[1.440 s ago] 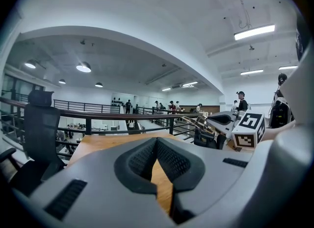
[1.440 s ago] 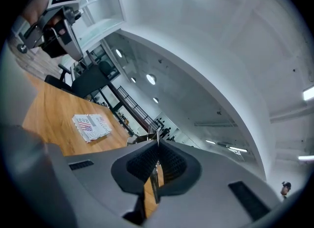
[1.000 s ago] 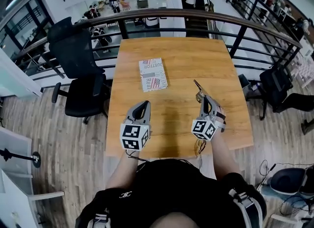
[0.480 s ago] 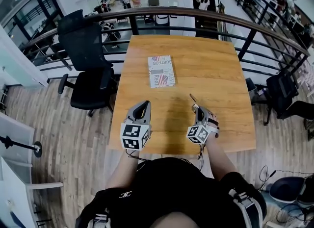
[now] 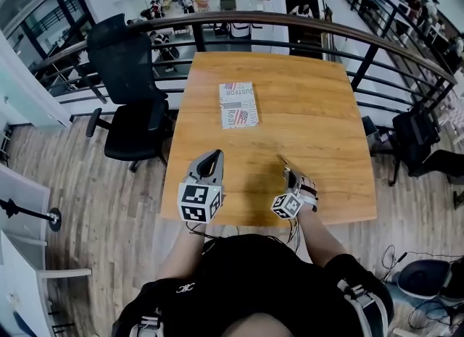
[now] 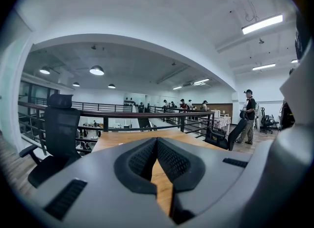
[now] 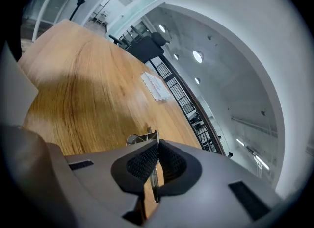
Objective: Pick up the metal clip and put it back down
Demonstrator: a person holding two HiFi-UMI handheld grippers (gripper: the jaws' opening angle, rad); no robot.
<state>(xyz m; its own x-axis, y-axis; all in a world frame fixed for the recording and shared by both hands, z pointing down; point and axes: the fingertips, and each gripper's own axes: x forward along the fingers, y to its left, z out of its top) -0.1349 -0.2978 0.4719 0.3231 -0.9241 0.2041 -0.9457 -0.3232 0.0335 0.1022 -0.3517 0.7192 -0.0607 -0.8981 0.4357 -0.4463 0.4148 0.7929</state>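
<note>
Metal clip (image 7: 143, 138) was up, set-down pending.
Right gripper (image 7: 157, 149) was clamped on it over table (image 5: 319, 111); next called for lowering, then release.

Left gripper (image 5: 212, 157): near left, held about level, nose pointing far. Jaws together at tips, nothing between.
Right gripper (image 5: 288, 172): near right, rolled to one side, nose angled far-left. Jaws pressed onto thin metal clip (image 7: 140, 138), clip end poking past fingertips.
Left forearm (image 5: 176, 254), right forearm (image 5: 317, 233): bare, reaching forward from torso.
</note>
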